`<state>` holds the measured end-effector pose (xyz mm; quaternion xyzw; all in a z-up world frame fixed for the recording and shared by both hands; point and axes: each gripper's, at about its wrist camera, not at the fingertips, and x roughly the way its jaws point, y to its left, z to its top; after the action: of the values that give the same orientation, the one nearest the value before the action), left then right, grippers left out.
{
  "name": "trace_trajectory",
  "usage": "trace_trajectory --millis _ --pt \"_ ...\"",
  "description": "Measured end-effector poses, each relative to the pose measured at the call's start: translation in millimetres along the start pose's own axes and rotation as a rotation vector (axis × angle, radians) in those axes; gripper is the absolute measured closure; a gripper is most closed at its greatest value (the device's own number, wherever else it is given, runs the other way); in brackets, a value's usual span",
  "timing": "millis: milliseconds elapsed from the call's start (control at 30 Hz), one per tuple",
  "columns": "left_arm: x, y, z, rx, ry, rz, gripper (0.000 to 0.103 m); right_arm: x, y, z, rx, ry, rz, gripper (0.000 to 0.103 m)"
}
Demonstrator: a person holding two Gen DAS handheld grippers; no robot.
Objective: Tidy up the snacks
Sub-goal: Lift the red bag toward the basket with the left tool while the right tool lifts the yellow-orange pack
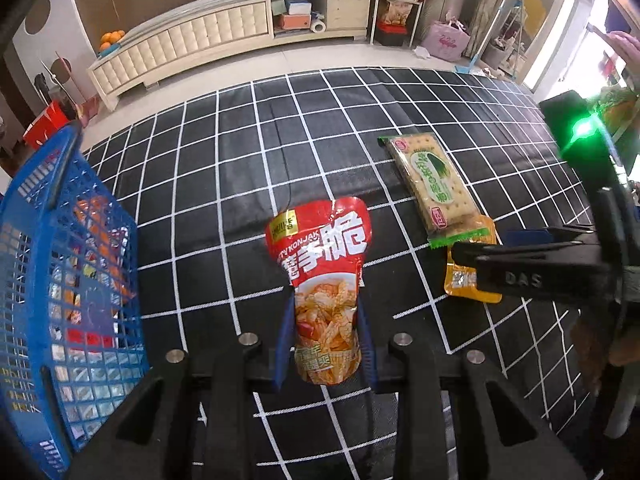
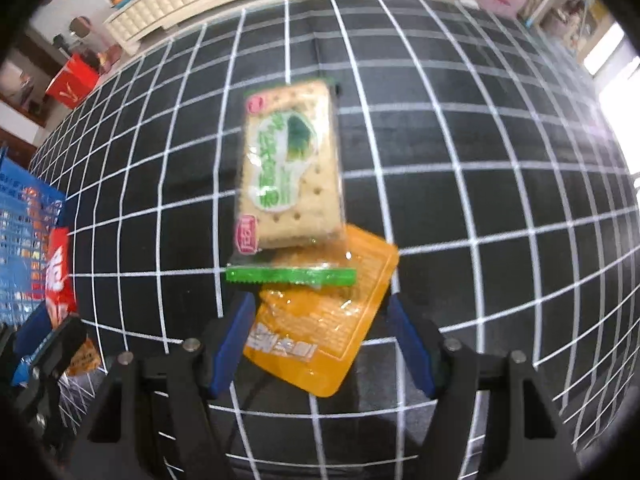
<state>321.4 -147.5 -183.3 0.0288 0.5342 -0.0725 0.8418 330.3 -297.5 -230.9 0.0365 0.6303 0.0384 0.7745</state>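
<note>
My left gripper (image 1: 325, 308) is shut on a red konjac snack pouch (image 1: 322, 276), pinched at its lower half above the checkered cloth. A blue basket (image 1: 60, 272) with several snack packets stands at its left. My right gripper (image 2: 320, 312) is open, its blue fingers on either side of an orange snack packet (image 2: 320, 332). A green-edged cracker pack (image 2: 290, 168) lies partly on top of the orange packet. Both packs also show in the left wrist view: cracker pack (image 1: 434, 182), orange packet (image 1: 466, 276), with the right gripper (image 1: 476, 256) over the orange one.
The black cloth with a white grid (image 1: 280, 140) covers the work surface. The blue basket (image 2: 24, 240) and red pouch (image 2: 60, 276) show at the left edge of the right wrist view. A cream cabinet (image 1: 192, 36) and shelves stand beyond the far edge.
</note>
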Motion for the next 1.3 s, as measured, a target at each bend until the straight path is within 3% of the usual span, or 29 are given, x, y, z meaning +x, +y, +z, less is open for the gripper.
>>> trace_trajectory --millis 167,233,333,433,467,500,600,800,1000,1300 --pt "3.1 0.1 -5.2 0.008 -0.001 -0.009 0.076 4.0 10.3 -3.5 -0.001 -0.027 -0.057 0.022" --pt "4.8 1.2 -5.5 0.007 0.0 -0.02 0.076 6.9 20.9 -11.2 -0.025 -0.048 -0.118 0.021" --pt "4.5 4.4 -11.3 0.008 -0.002 -0.032 0.076 9.0 33.2 -16.3 -0.068 -0.085 -0.117 0.024" --pt "4.8 5.9 -19.6 0.005 -0.004 -0.033 0.076 8.7 39.4 -23.6 -0.093 -0.085 -0.11 0.042" --pt "4.6 6.7 -20.6 -0.001 -0.002 -0.037 0.076 7.5 44.5 -25.1 -0.102 -0.086 -0.11 0.059" --pt "4.6 7.5 -22.4 -0.006 0.0 -0.043 0.076 6.0 50.7 -29.1 -0.131 -0.091 -0.095 0.068" --pt "1.8 8.1 -32.1 -0.003 -0.004 -0.047 0.076 3.0 58.4 -37.1 -0.165 -0.098 -0.104 0.074" --pt "-17.5 8.8 -46.4 0.01 -0.032 -0.038 0.076 -4.9 61.0 -65.8 -0.156 -0.11 -0.002 0.078" --pt "-41.1 16.5 -58.2 0.005 -0.056 -0.033 0.076 -28.3 81.1 -92.0 -0.175 -0.144 0.004 0.081" --pt "-94.4 30.6 -78.7 0.008 -0.135 -0.043 0.076 -90.6 113.8 -110.1 -0.216 -0.263 0.04 0.081"
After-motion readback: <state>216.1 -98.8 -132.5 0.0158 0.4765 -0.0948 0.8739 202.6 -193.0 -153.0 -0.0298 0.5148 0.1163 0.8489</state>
